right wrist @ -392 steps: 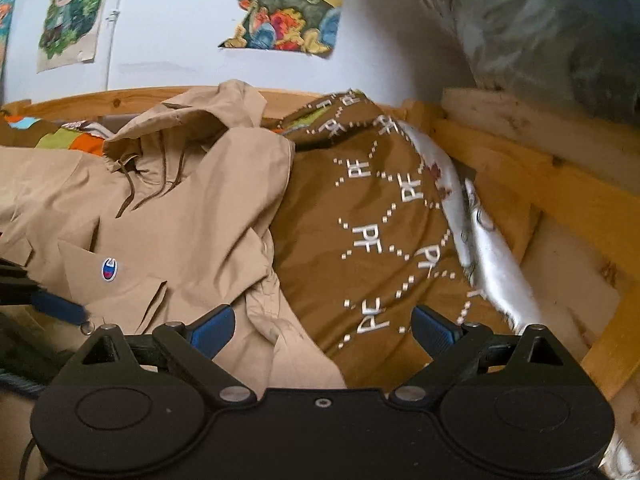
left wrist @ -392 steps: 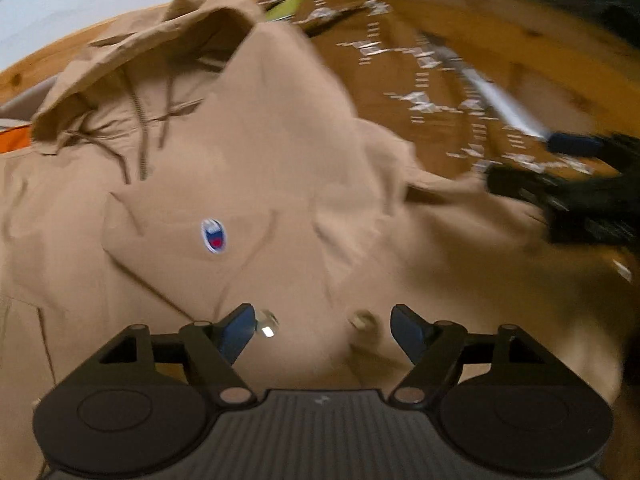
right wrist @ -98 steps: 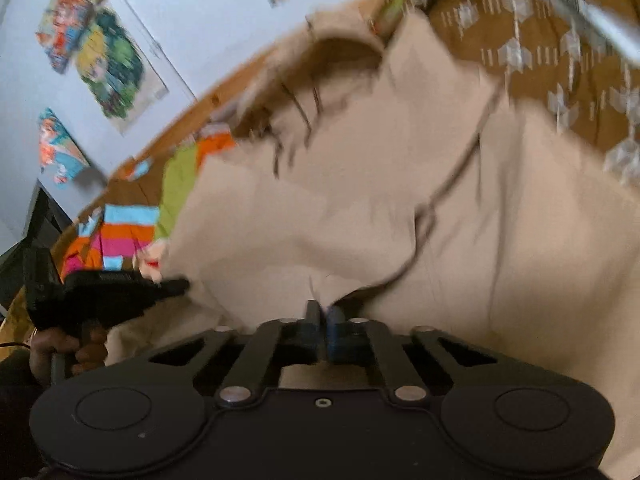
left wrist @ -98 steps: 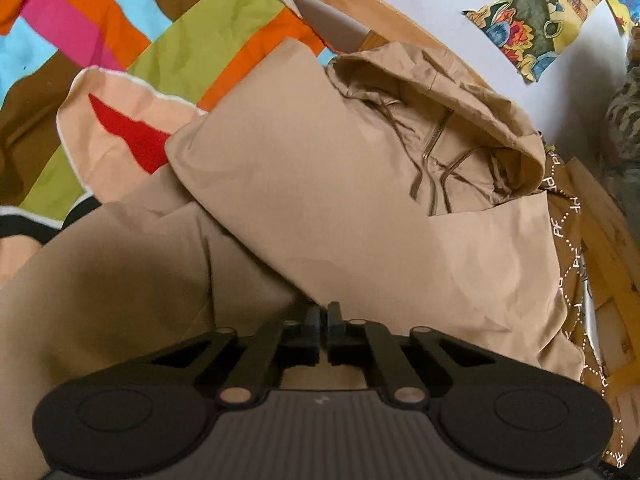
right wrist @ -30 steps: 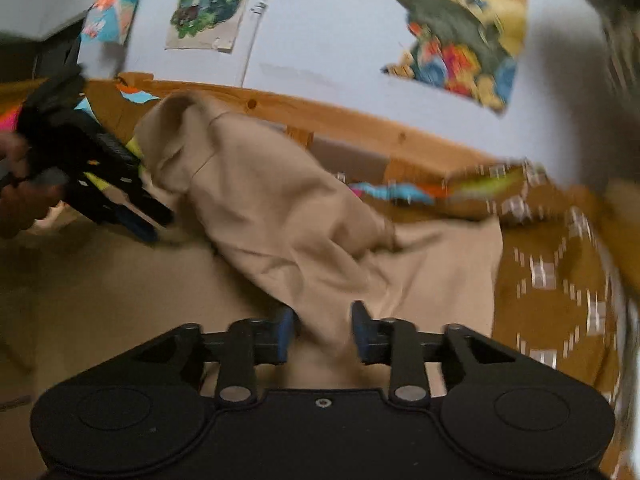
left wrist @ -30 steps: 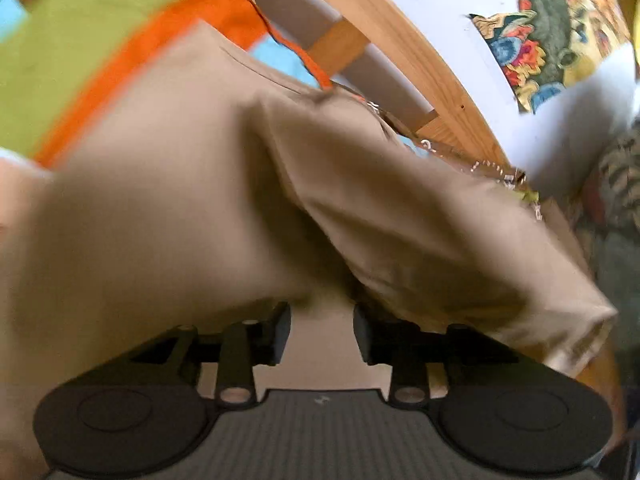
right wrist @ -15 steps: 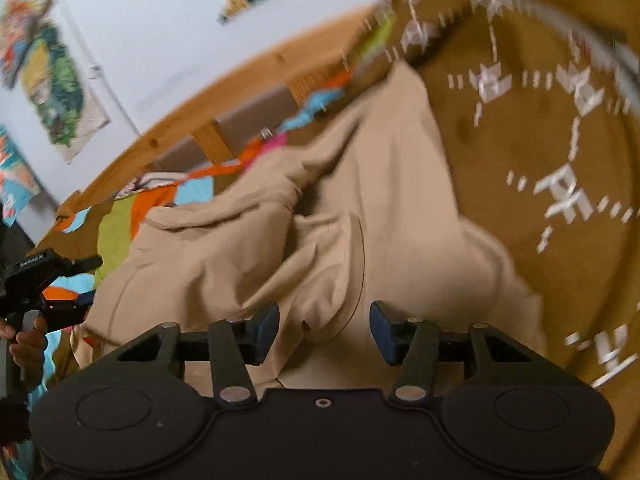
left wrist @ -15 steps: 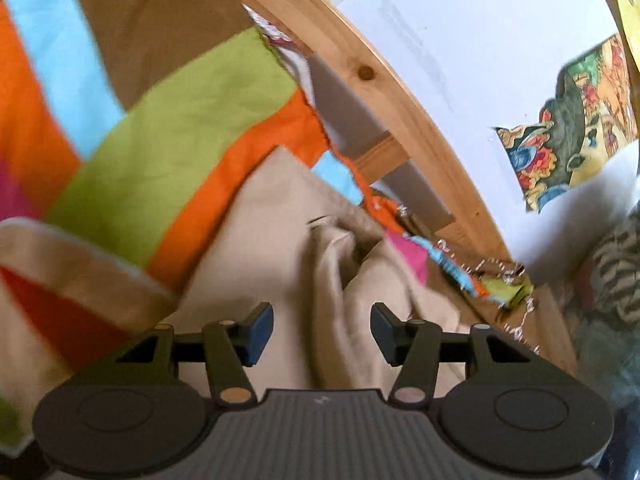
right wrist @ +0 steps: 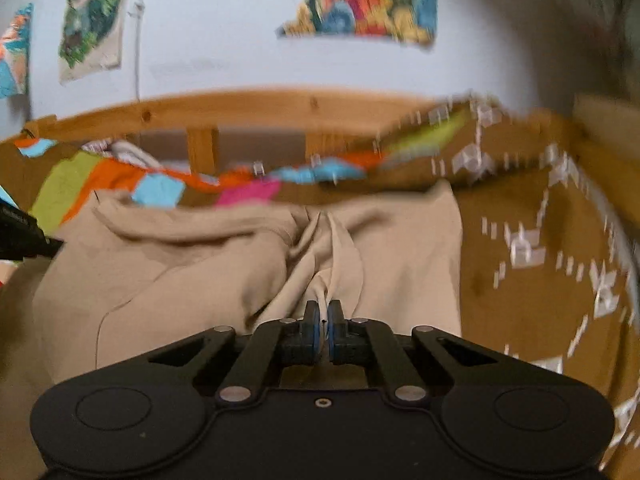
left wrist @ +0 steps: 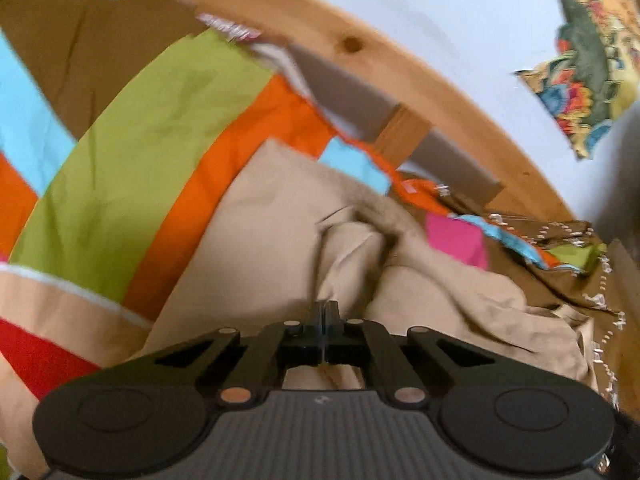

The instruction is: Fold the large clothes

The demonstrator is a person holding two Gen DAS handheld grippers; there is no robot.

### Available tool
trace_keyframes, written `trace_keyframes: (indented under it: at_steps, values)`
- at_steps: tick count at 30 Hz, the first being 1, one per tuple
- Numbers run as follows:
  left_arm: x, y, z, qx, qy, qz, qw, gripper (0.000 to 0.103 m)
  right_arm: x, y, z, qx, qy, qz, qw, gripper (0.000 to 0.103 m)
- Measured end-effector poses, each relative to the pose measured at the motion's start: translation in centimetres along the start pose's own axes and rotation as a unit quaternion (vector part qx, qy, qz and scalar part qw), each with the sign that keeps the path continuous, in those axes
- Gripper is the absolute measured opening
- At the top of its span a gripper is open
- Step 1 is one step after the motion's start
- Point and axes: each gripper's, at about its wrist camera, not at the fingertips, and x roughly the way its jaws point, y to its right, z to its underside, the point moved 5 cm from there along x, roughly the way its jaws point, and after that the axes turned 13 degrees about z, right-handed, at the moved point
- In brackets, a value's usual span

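1. In the left wrist view, the left tongs are seen at the lower centre, clenched on a bunched ridge of the tan hoodie. Half a second ago they were parted above the cloth.
2. In the right wrist view, the right tongs are seen at the lower centre, likewise pinched on a gathered fold of the hoodie; cloth is drawn into pleats running into the tips. These too were spread half a second ago.
3. The hoodie is spread in a rumpled heap across the middle of both frames, on the bed's patchwork cover, with a brown patterned blanket at the right and the wooden bed rail behind.
4. A fresh grip on both sides has thus been taken; the garment is judged partly folded, and a further fold appears to be prepared.
5. Both views are blurred, so which edge is held cannot be told.
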Motion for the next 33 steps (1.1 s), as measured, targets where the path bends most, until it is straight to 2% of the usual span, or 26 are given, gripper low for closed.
trace_keyframes:
  at_steps: [2,4,6,7,8,9,10,12,15,17,18,20,21,23,25,28,30,31,33]
  values:
    - [0.0,-0.5,0.0,-0.006,0.004,-0.001,1.0000,0.000,-0.1,1.1,1.1,0.024,-0.009,-0.002,1.000,0.021]
    - [-0.5,-0.3,-0.2,0.003,0.004,0.002,1.0000,0.000,-1.2,2.0,1.6,0.041,-0.005,-0.003,0.999,0.029]
    - [-1.6,0.3,-0.2,0.031,0.010,-0.002,0.9995,0.006,-2.4,2.4,1.3,0.035,0.012,0.006,0.999,0.031]
    - [-2.3,0.8,-0.2,0.047,0.014,-0.004,0.9988,0.013,-3.0,2.3,0.9,0.025,0.026,0.013,0.999,0.031]
    - [-3.0,1.5,-0.1,0.062,0.018,-0.002,0.9979,0.033,-3.5,2.2,0.5,0.017,0.042,0.015,0.999,0.031]
    - [-3.7,2.1,0.0,0.074,0.026,0.004,0.9969,0.045,-3.9,1.8,-0.2,0.011,0.059,0.012,0.998,0.031]
    - [-4.5,3.1,0.3,0.093,0.039,0.015,0.9948,0.045,-4.3,1.5,-0.8,0.007,0.070,0.006,0.998,0.031]
    - [-5.2,5.0,0.9,0.133,0.038,0.037,0.9897,0.045,-4.1,0.3,-1.7,-0.005,0.075,-0.004,0.997,0.031]
    - [-4.8,8.0,2.2,0.198,0.023,0.062,0.9779,0.046,-2.4,-1.2,-1.9,-0.020,0.049,-0.009,0.999,0.031]
    - [-3.5,9.1,3.3,0.215,-0.003,0.071,0.9740,0.045,-1.0,-1.1,-1.4,-0.015,0.032,0.000,0.999,0.030]
    - [-2.5,9.2,3.8,0.216,-0.025,0.070,0.9736,0.045,-0.1,-0.8,-1.1,-0.009,0.022,0.008,1.000,0.030]
    - [-0.1,8.4,4.8,0.209,-0.068,0.046,0.9746,0.041,1.9,0.2,-0.2,0.002,-0.011,0.029,1.000,0.032]
    - [0.9,7.6,5.3,0.206,-0.080,0.032,0.9748,0.038,2.4,0.6,0.3,0.012,-0.017,0.020,1.000,0.032]
    - [2.0,6.5,5.9,0.201,-0.089,0.018,0.9753,0.036,2.0,1.0,0.4,0.029,-0.005,0.009,1.000,0.031]
    - [1.6,6.1,6.3,0.183,-0.081,0.021,0.9794,0.034,0.3,1.0,0.0,0.033,0.025,0.007,0.999,0.031]
    - [-0.2,6.4,6.3,0.170,-0.062,0.048,0.9823,0.041,-3.0,0.0,-0.6,0.010,0.086,-0.012,0.996,0.031]
    - [-1.8,6.9,6.4,0.174,-0.041,0.075,0.9811,0.046,-4.7,-1.2,-0.7,-0.017,0.116,-0.036,0.992,0.035]
    - [-2.2,7.2,6.7,0.180,-0.040,0.090,0.9786,0.046,-5.1,-1.9,-0.5,-0.032,0.118,-0.044,0.992,0.039]
    - [-1.9,7.8,7.7,0.208,-0.059,0.101,0.9712,0.046,-4.3,-3.4,0.4,-0.058,0.087,-0.049,0.993,0.042]
